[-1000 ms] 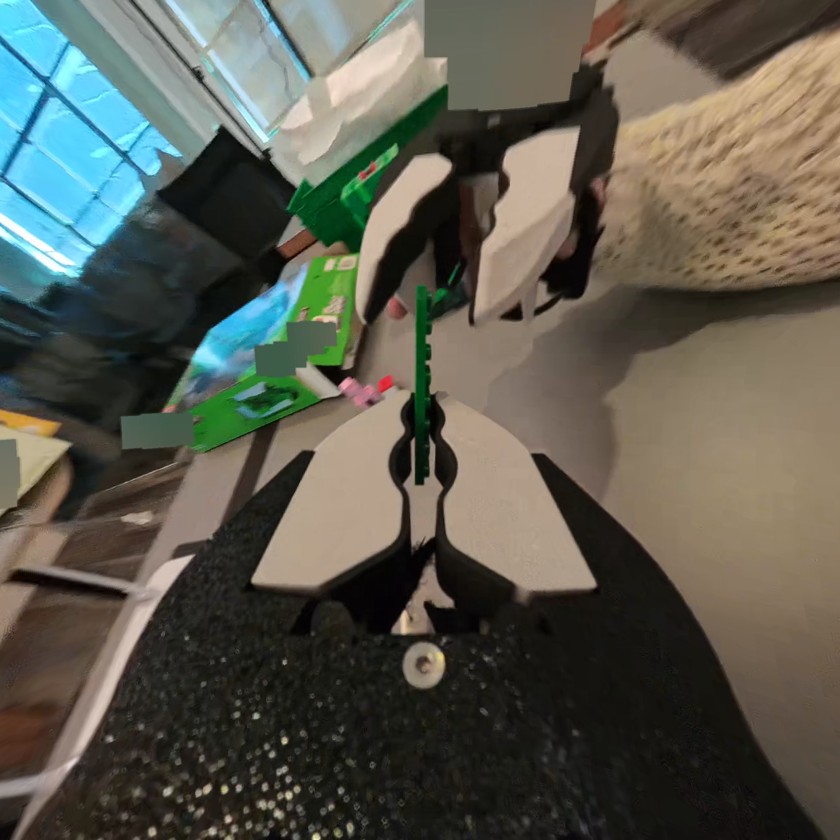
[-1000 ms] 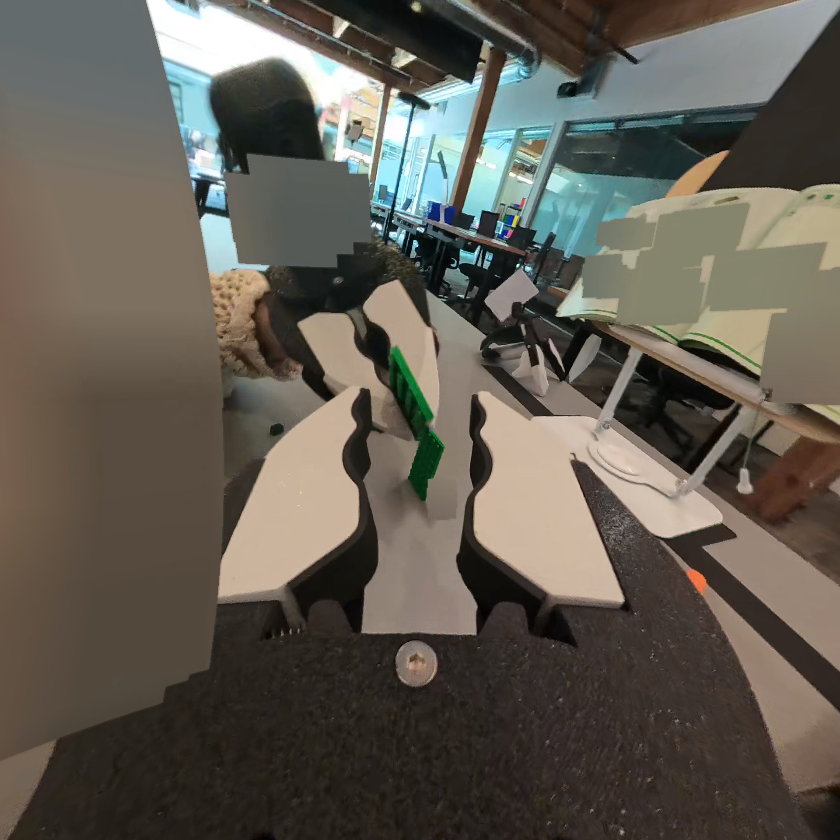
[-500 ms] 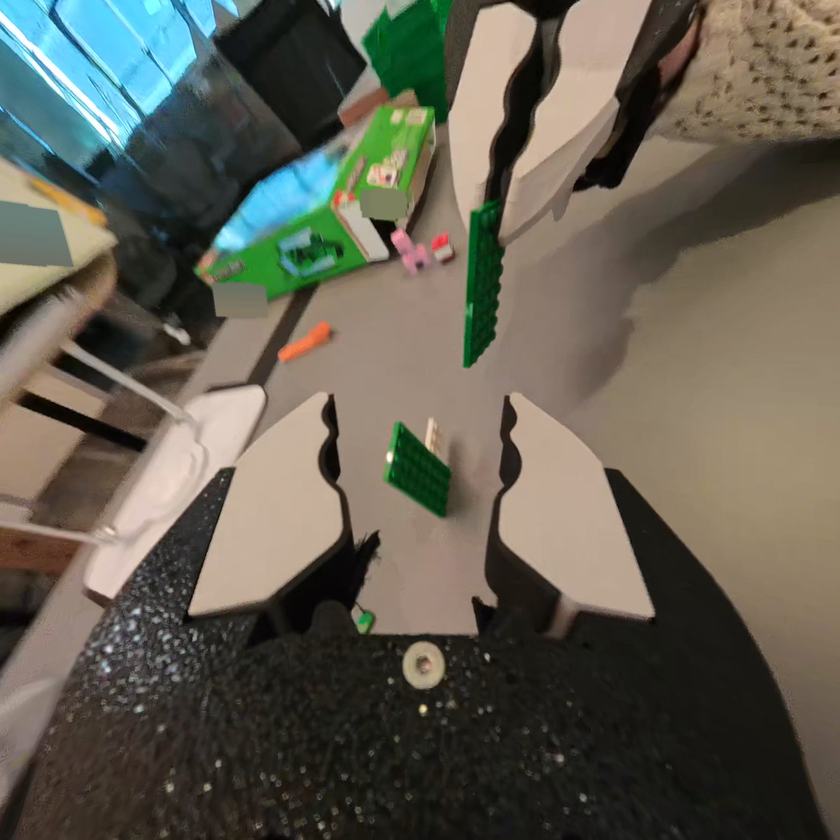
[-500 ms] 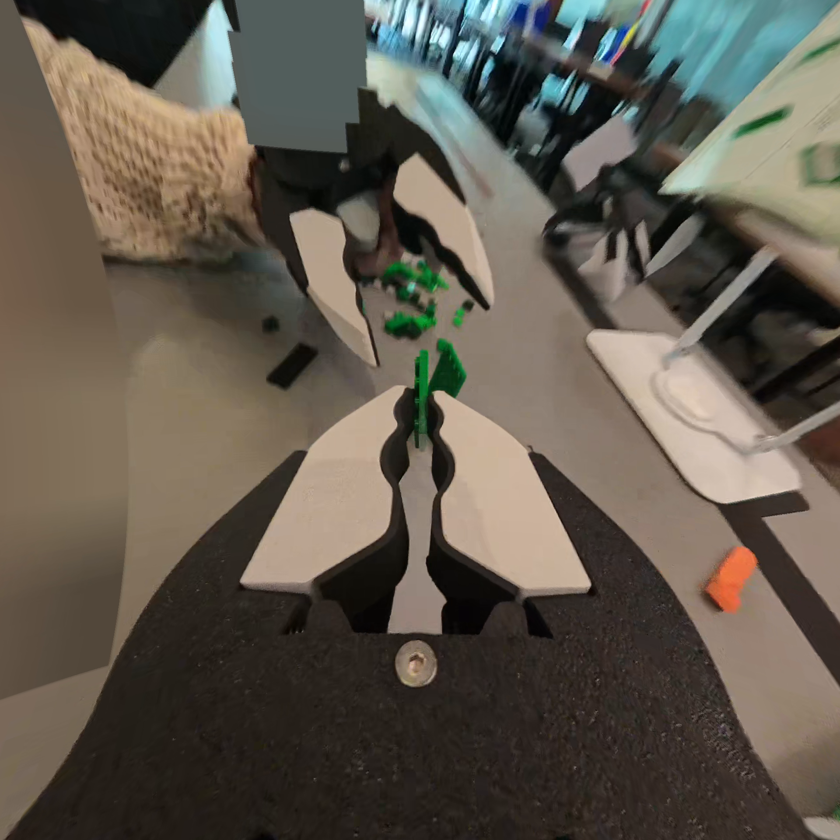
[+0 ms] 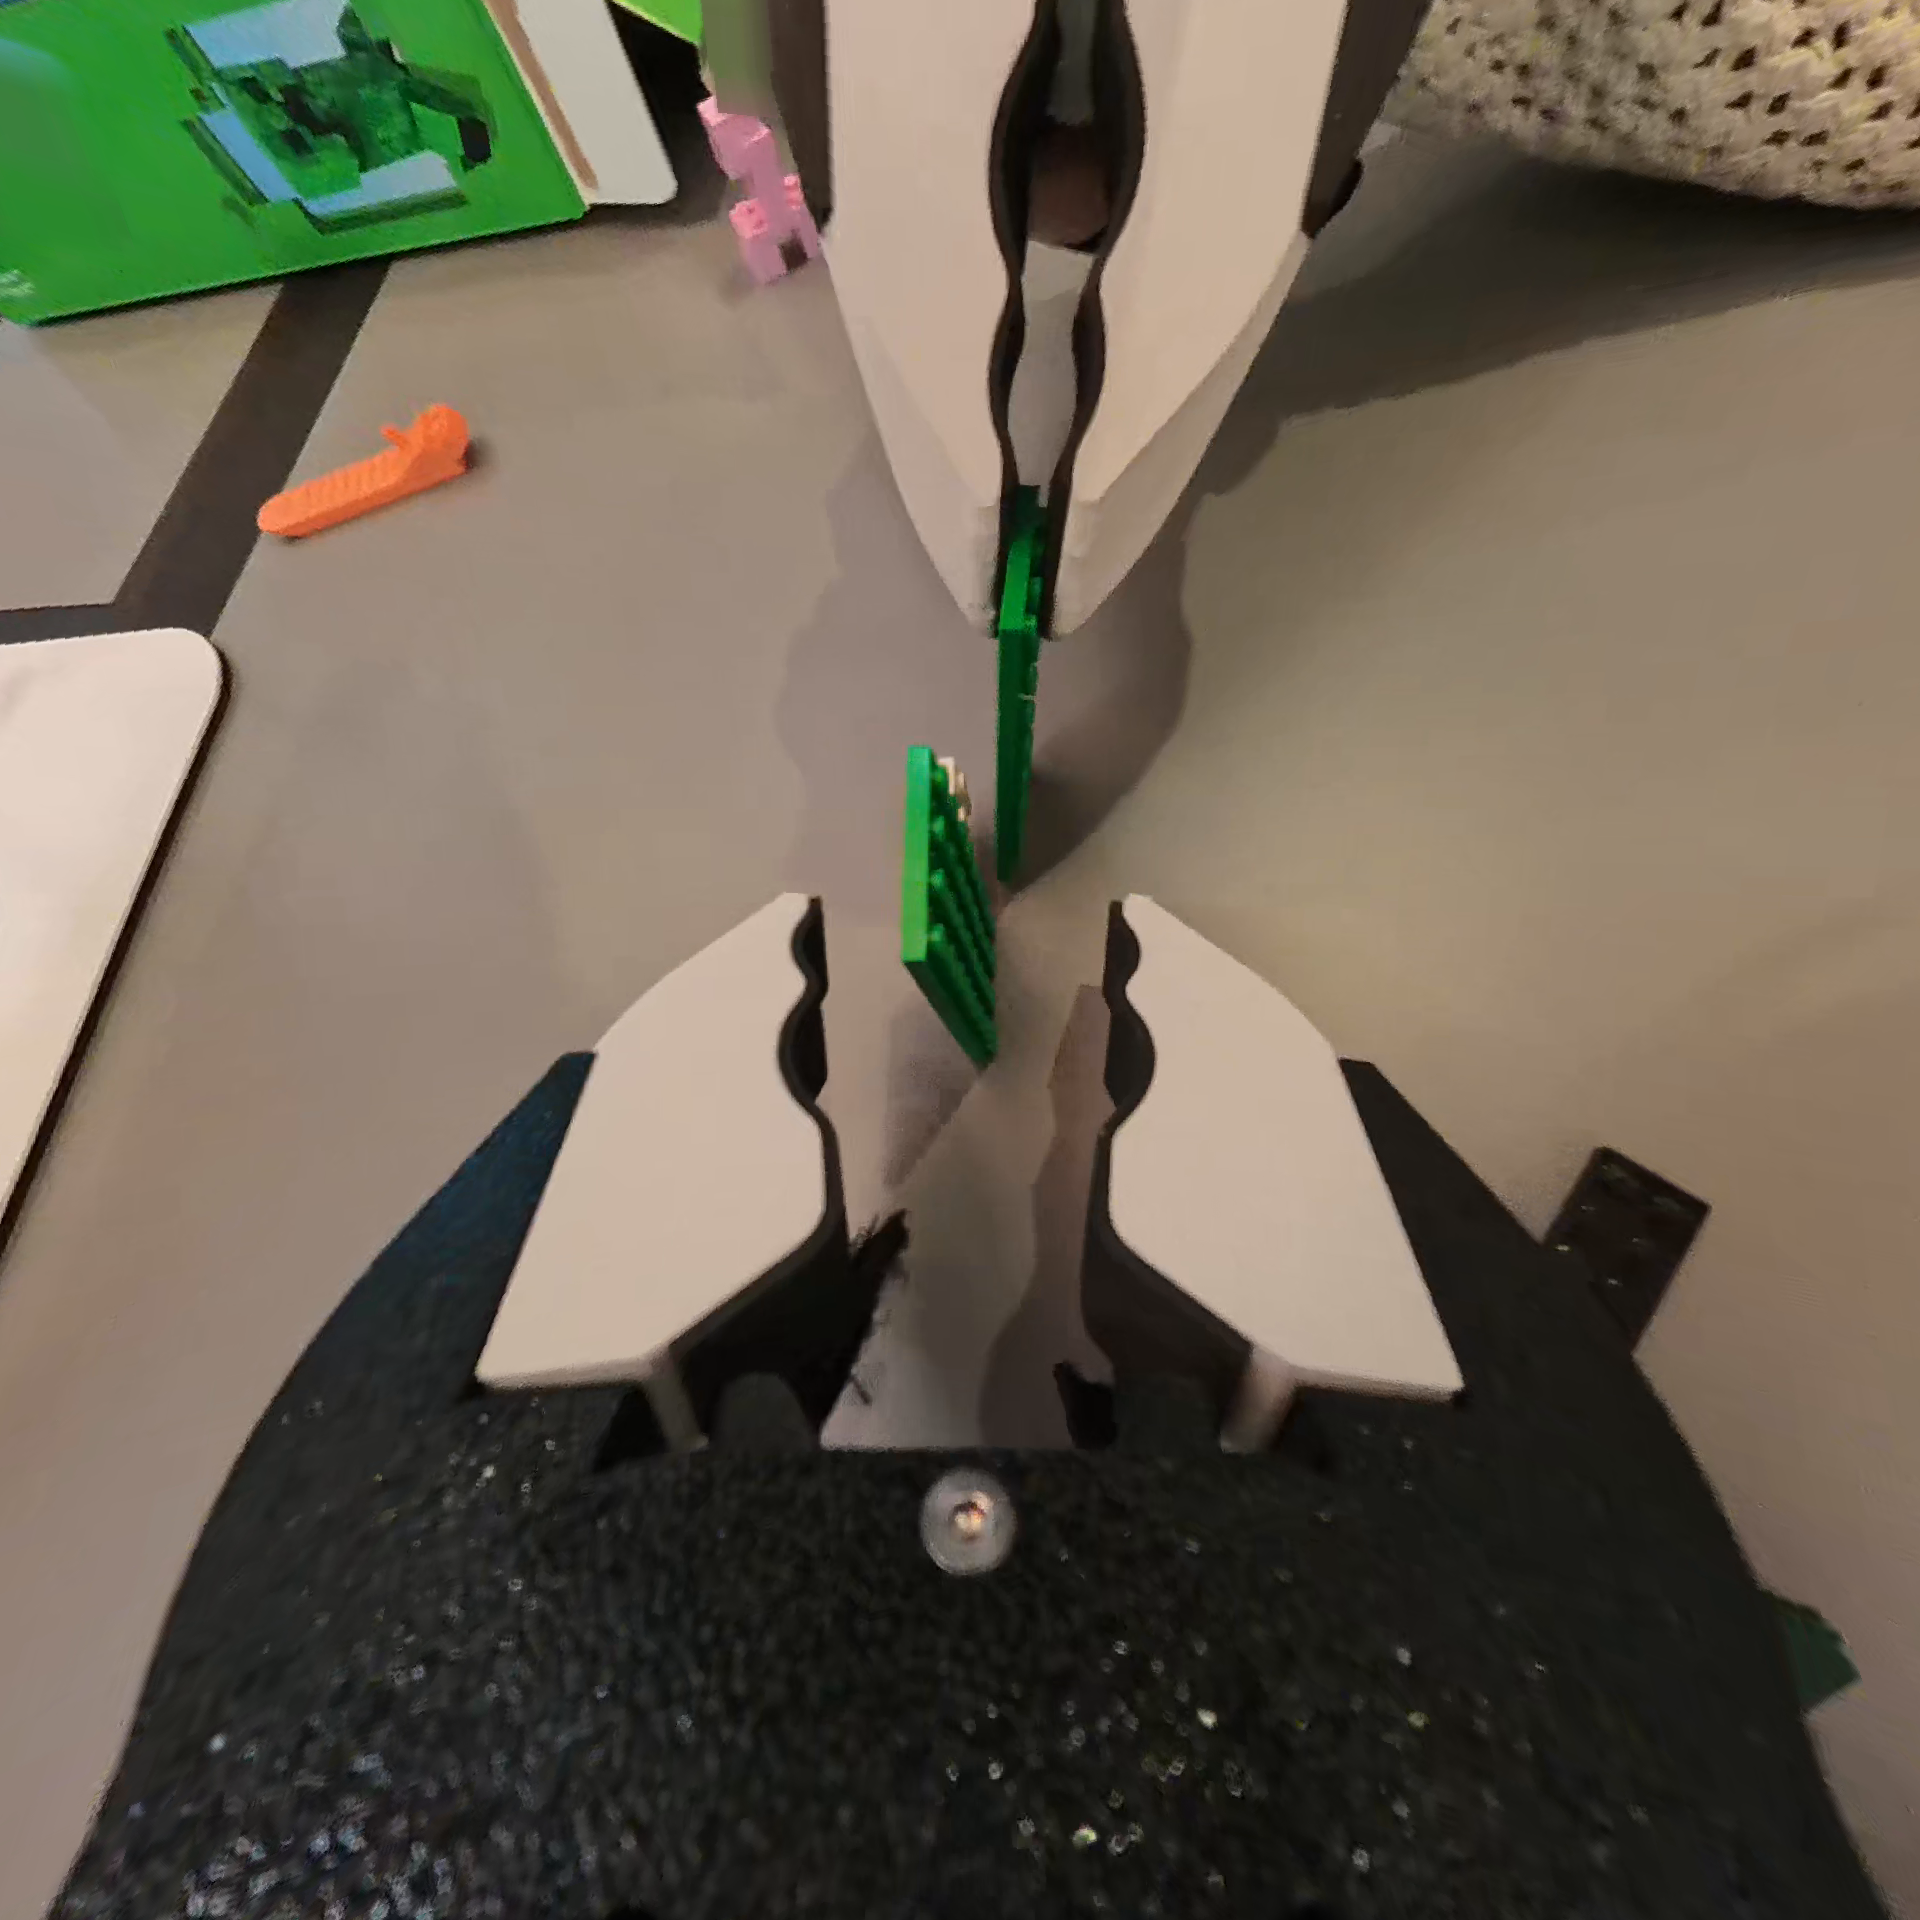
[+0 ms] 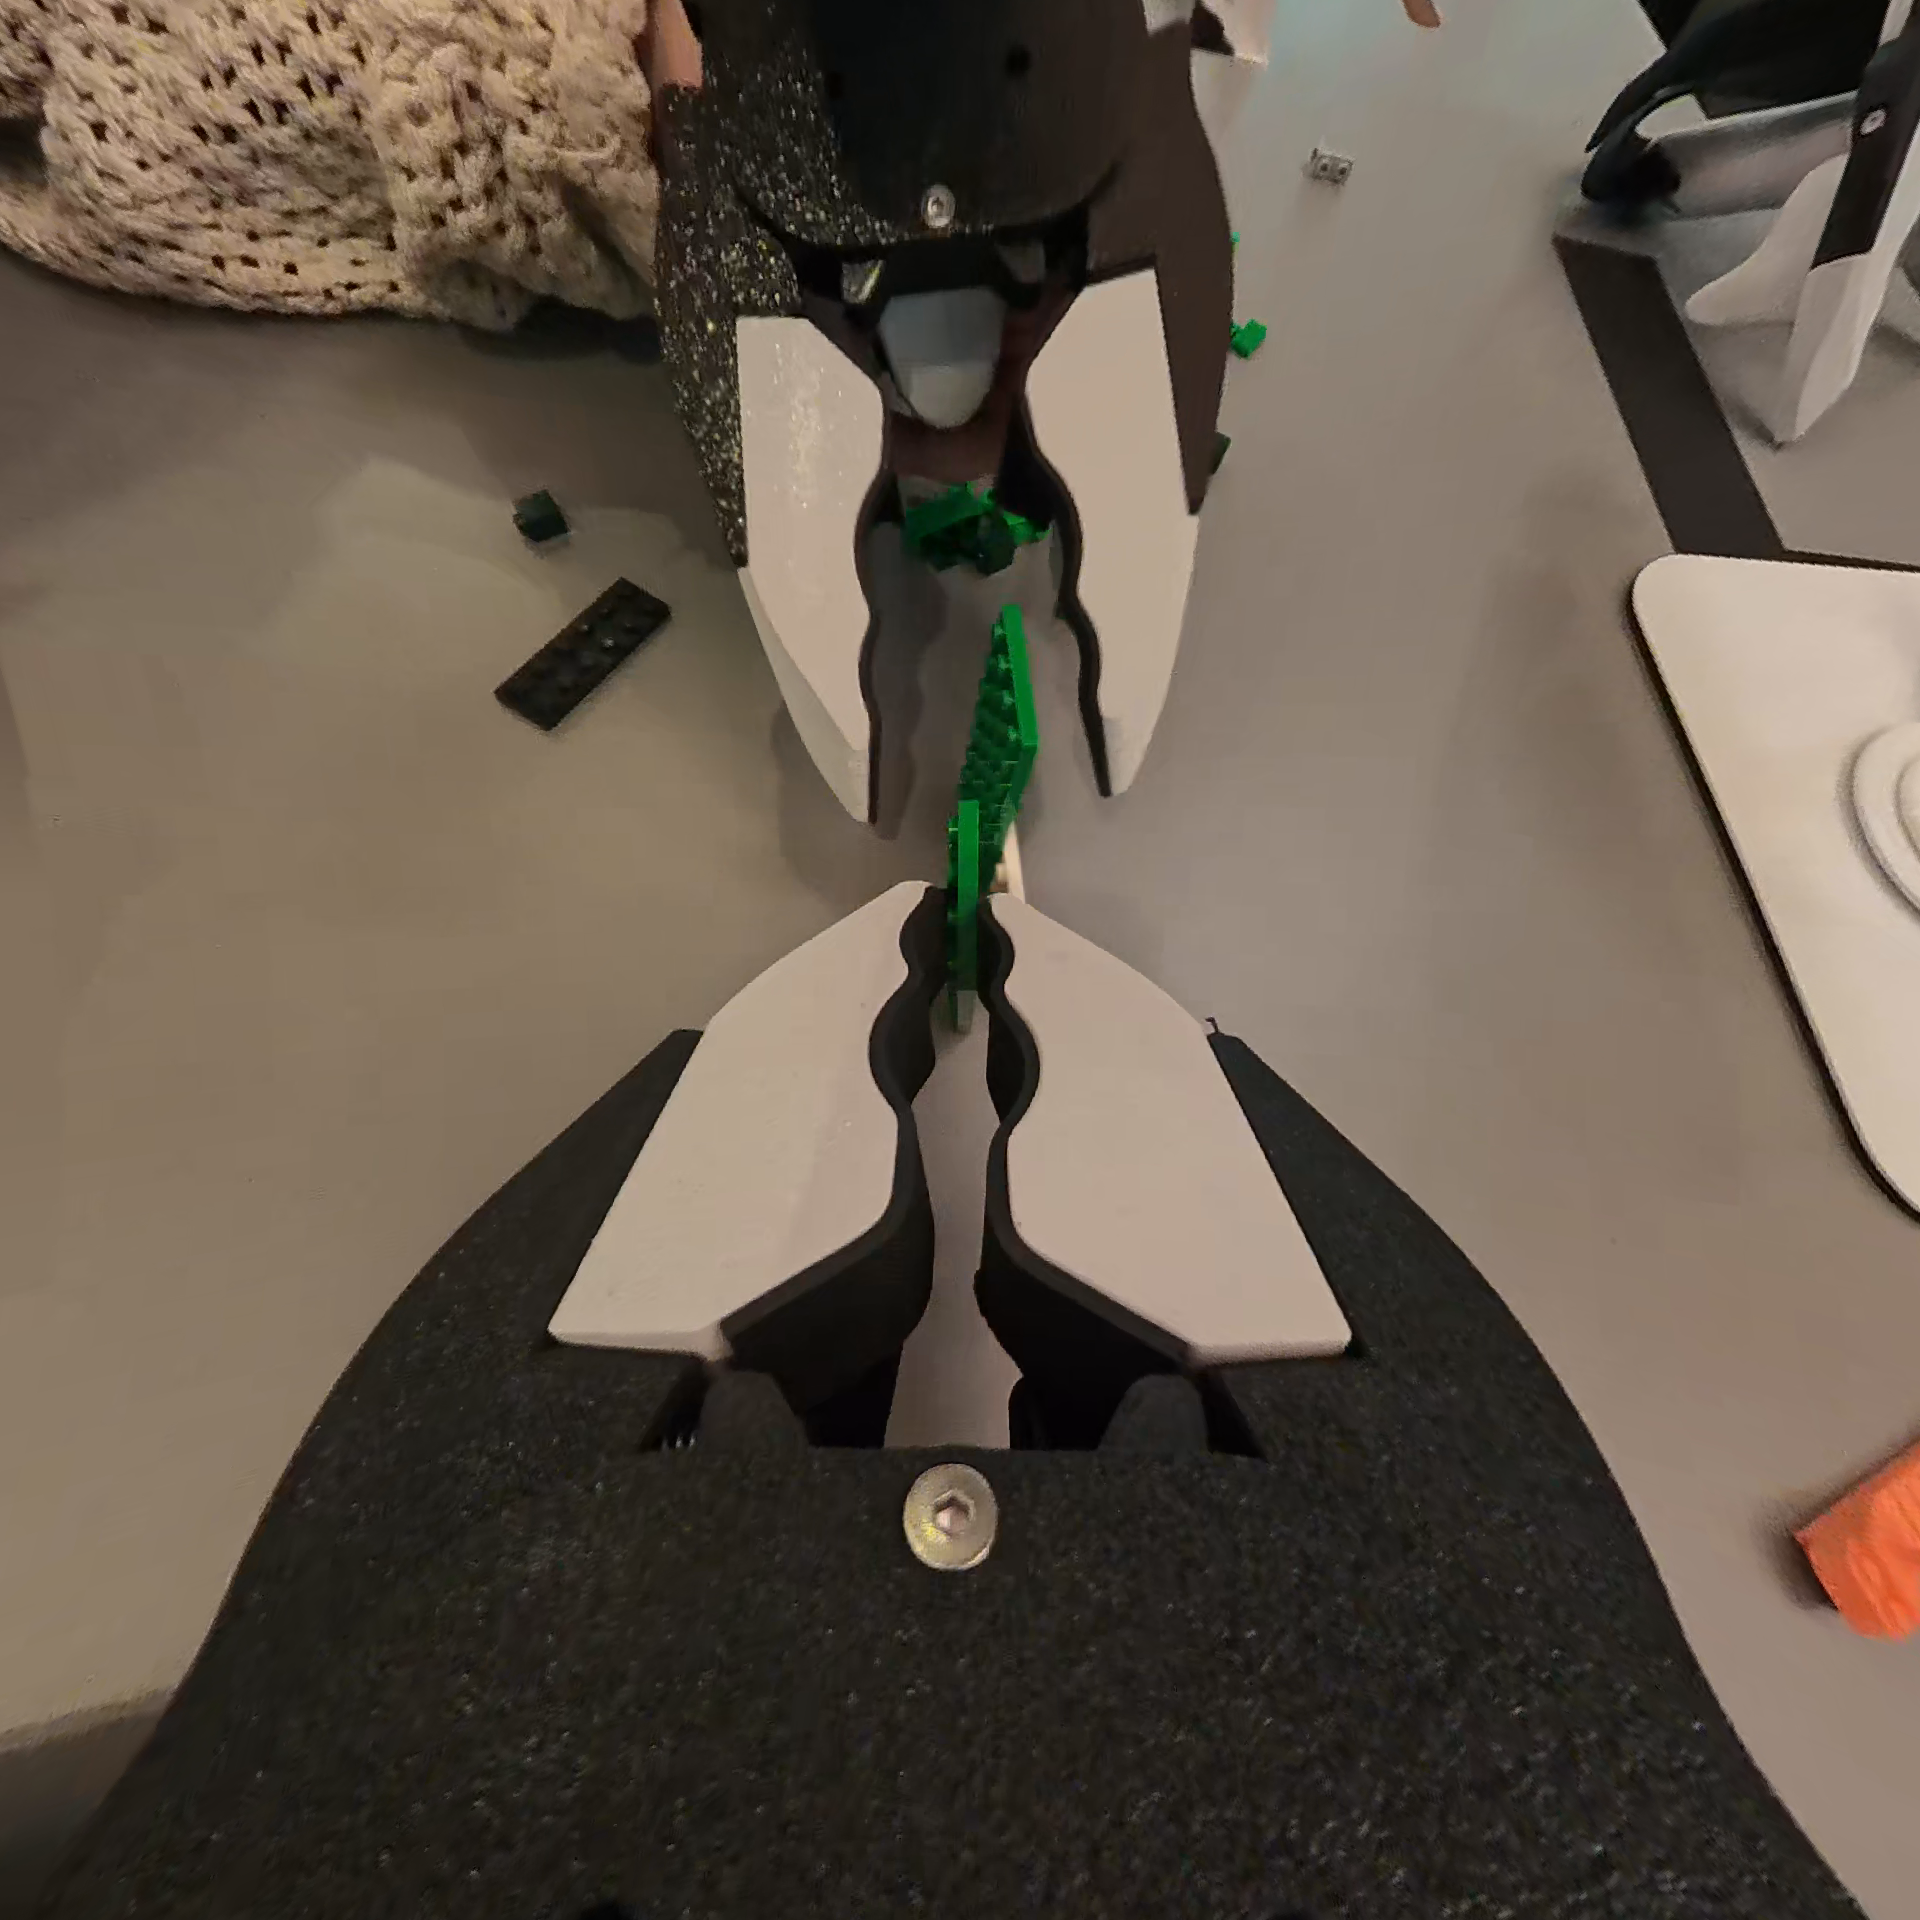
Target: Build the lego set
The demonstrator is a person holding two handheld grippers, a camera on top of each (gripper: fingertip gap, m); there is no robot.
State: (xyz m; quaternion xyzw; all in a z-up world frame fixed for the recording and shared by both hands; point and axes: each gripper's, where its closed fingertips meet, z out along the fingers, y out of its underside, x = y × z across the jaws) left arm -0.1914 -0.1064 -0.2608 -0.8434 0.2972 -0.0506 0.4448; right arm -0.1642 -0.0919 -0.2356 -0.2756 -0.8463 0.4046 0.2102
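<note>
My right gripper (image 6: pixel 961 904) is shut on a long green plate (image 6: pixel 966 935), held edge-on. In the left wrist view, the right gripper (image 5: pixel 1023 613) holds this plate (image 5: pixel 1016 727) upright, its lower end at the grey table (image 5: pixel 1455 727). A smaller green plate (image 5: pixel 951 904) sits tilted beside it, with a tan piece (image 5: pixel 961 795) behind it. I cannot tell if the two plates are joined. My left gripper (image 5: pixel 961 935) is open and empty, its fingers either side of the smaller plate (image 6: pixel 1003 727). It faces the right gripper in the right wrist view (image 6: pixel 987 790).
A green box (image 5: pixel 260 156), a pink figure (image 5: pixel 769 208) and an orange brick separator (image 5: pixel 364 488) lie at the far left. A white stand base (image 6: pixel 1787 831) is at the right. A black plate (image 6: pixel 582 655) and loose green pieces (image 6: pixel 956 530) lie behind the left gripper. A knit sleeve (image 6: pixel 312 156) rests on the table. My right fingertips sit around 5 cm from my left ones. From either gripper's tips it is about 25 cm to the orange brick separator (image 5: pixel 364 488).
The left gripper let go of the long green plate and opened. The right gripper shut on it. Both came down to the table, beside the smaller plate.
</note>
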